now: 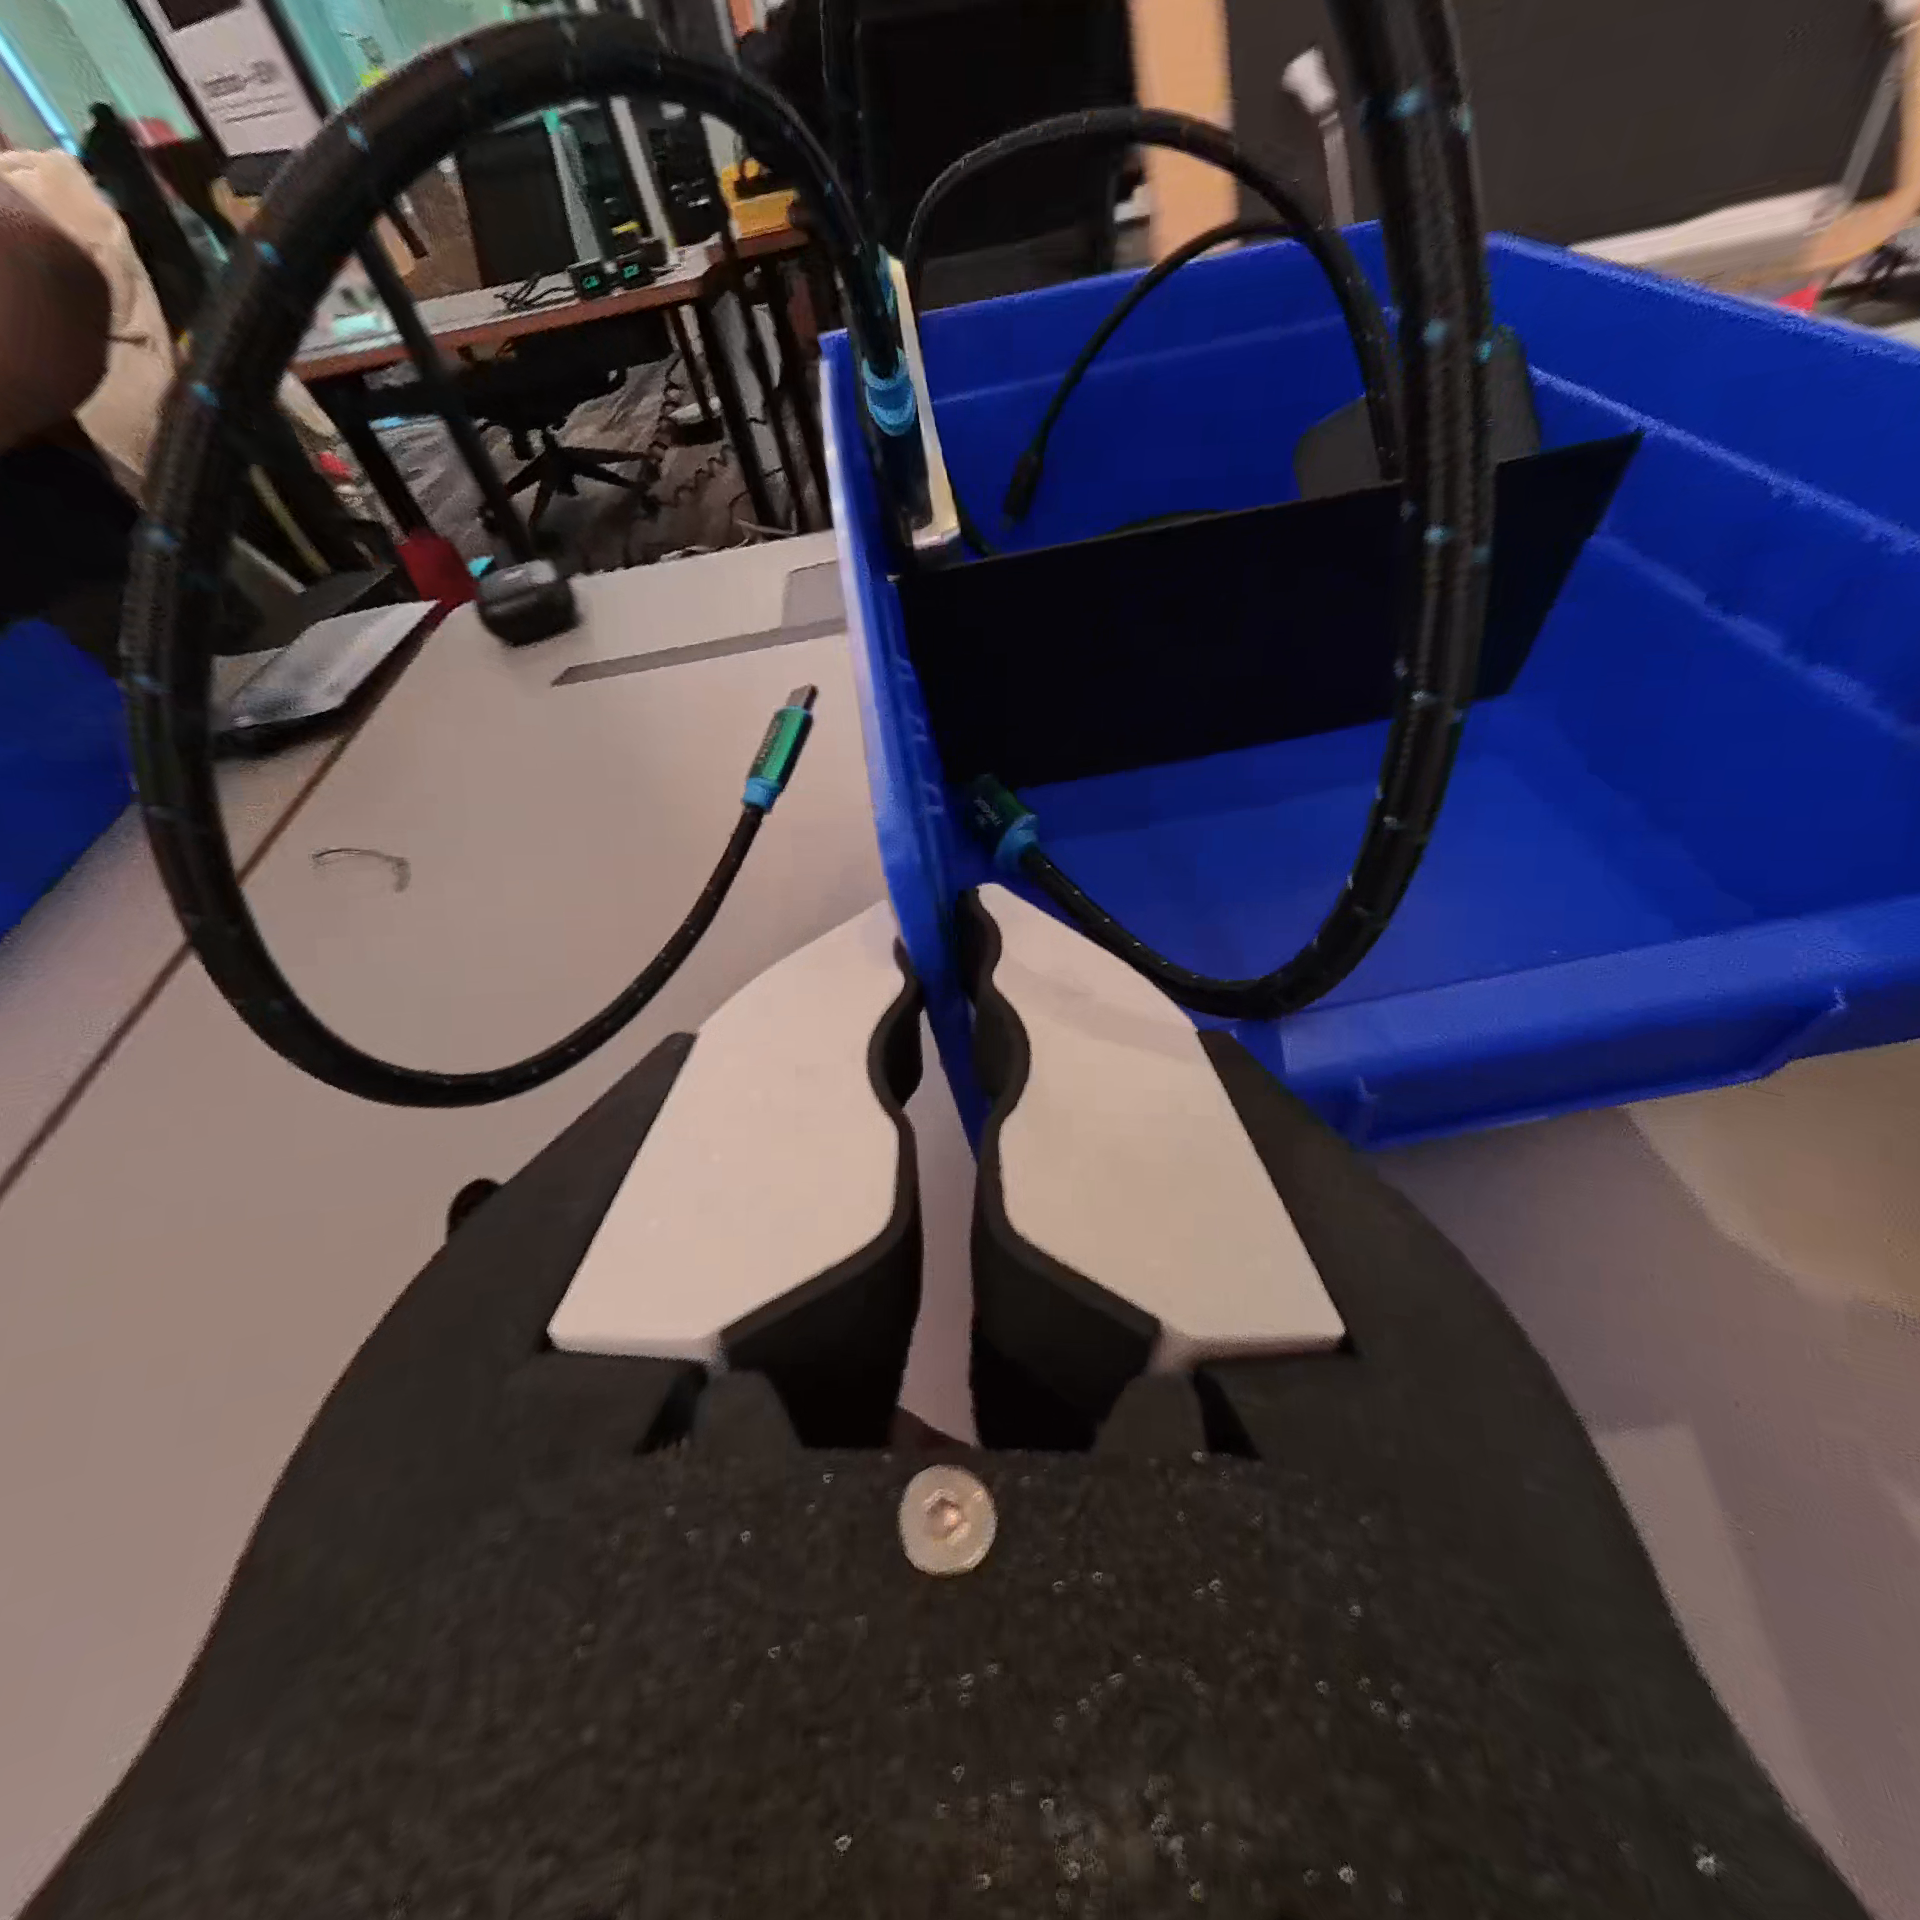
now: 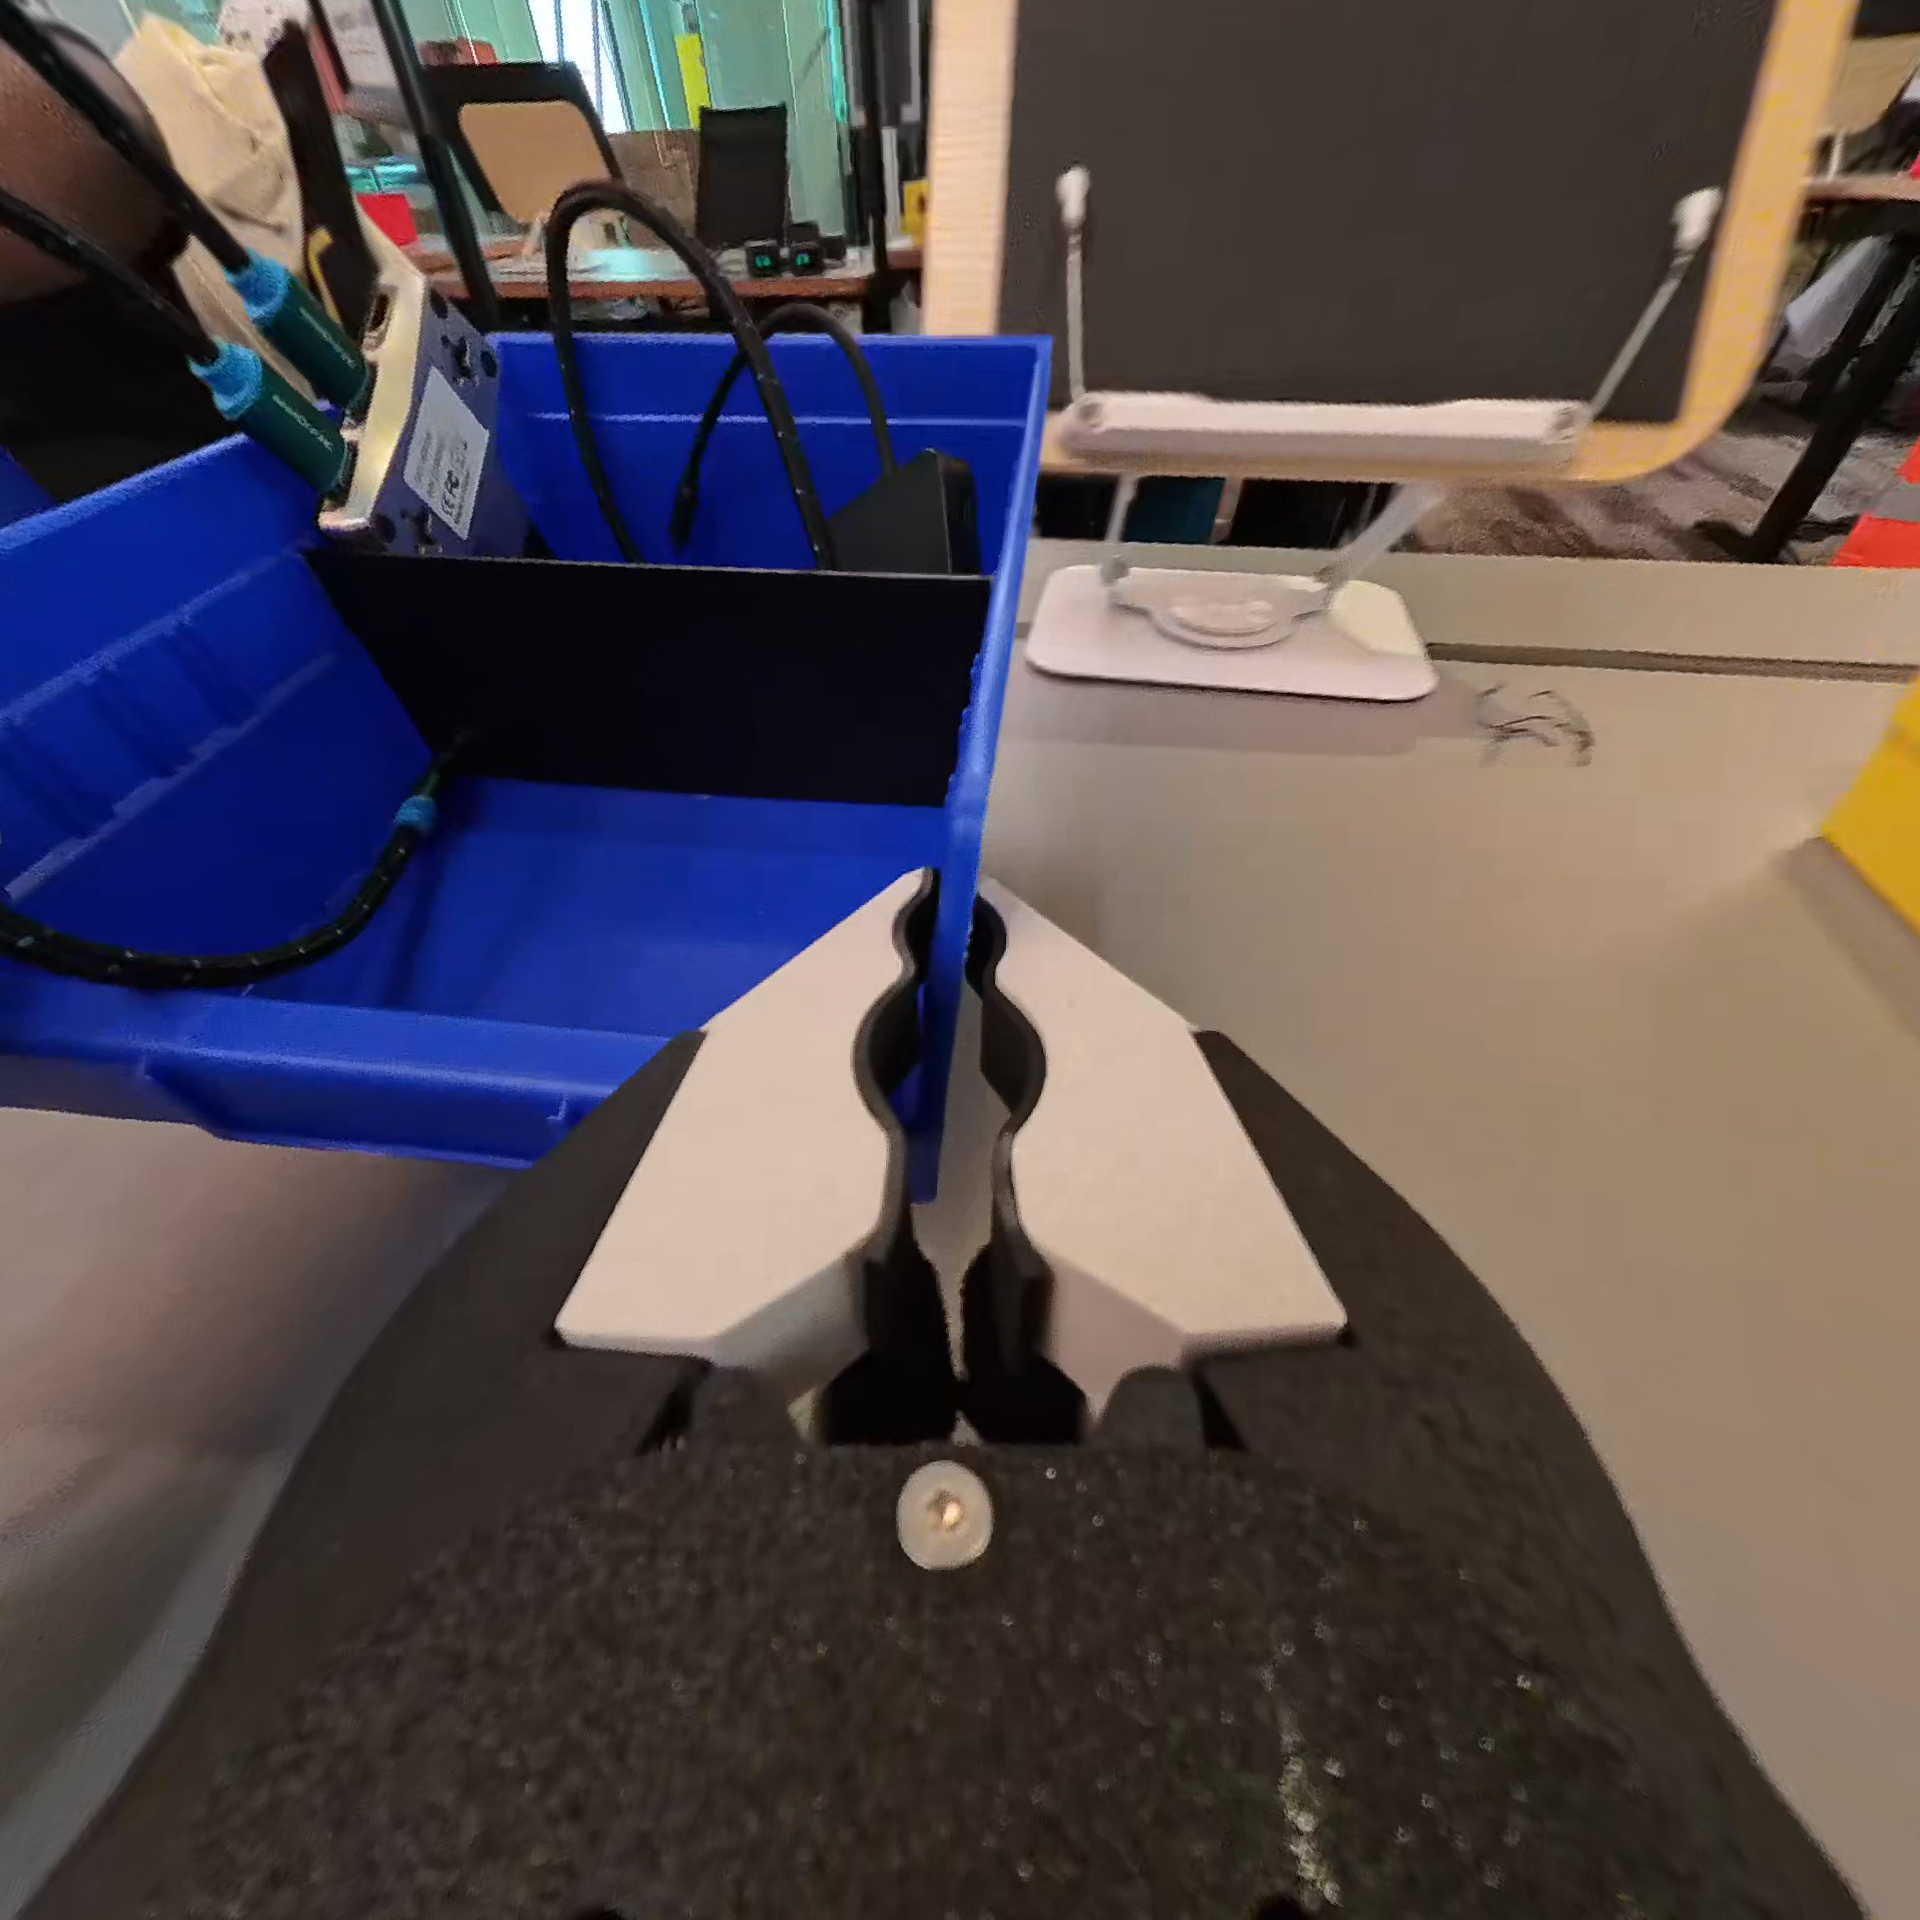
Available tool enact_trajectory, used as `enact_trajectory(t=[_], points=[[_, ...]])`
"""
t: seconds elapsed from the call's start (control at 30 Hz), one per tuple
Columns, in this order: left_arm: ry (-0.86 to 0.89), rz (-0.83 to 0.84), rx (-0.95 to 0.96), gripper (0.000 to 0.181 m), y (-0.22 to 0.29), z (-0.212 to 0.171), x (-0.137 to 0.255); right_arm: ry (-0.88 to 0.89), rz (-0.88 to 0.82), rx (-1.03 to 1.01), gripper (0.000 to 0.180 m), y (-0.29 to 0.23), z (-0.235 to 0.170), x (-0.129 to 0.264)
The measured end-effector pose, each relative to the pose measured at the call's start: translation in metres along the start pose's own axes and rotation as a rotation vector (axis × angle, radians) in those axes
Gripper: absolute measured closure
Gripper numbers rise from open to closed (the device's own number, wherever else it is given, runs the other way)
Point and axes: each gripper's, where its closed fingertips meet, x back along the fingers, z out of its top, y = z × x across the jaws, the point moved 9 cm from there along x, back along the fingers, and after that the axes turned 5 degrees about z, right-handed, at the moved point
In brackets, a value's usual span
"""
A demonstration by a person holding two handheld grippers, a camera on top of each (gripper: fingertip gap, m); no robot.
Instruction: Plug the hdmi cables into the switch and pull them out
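A blue bin [image 1: 1558,935] [image 2: 260,1049] has a black divider [image 1: 1195,644] [image 2: 665,675] across it. The HDMI switch [image 1: 920,436] [image 2: 436,436] leans in the back compartment's corner. Two teal-ended HDMI plugs [image 2: 296,332] sit in the switch. Their thick braided cables [image 1: 187,582] loop out over the bin. One free plug [image 1: 779,748] hangs over the table. Another free plug [image 1: 1000,821] [image 2: 416,816] lies in the front compartment. My left gripper [image 1: 940,920] is shut on the bin's left wall. My right gripper [image 2: 951,899] is shut on the bin's right wall.
A black adapter [image 2: 914,514] with a thin cable sits in the back compartment. A white monitor stand base [image 2: 1236,634] stands on the grey table right of the bin. A yellow object [image 2: 1881,821] is at the right edge. A small black device [image 1: 525,603] and another blue bin [image 1: 52,748] are to the left. My hands' fingertips stand some 20 cm from each other.
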Motion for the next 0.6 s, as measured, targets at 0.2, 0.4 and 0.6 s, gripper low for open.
enact_trajectory(t=[0.2, 0.4, 0.6], points=[[-0.102, 0.002, -0.003, 0.176, -0.045, -0.036, -0.034, -0.123, -0.018, 0.013, 0.177, -0.049, -0.027, -0.044], [-0.175, -0.058, 0.183, 0.178, -0.054, -0.046, -0.043, -0.149, 0.112, -0.066, 0.172, -0.047, -0.036, -0.046], [-0.049, -0.094, 0.529, 0.157, -0.069, -0.037, -0.018, -0.044, 0.367, -0.046, 0.142, -0.002, -0.020, -0.006]])
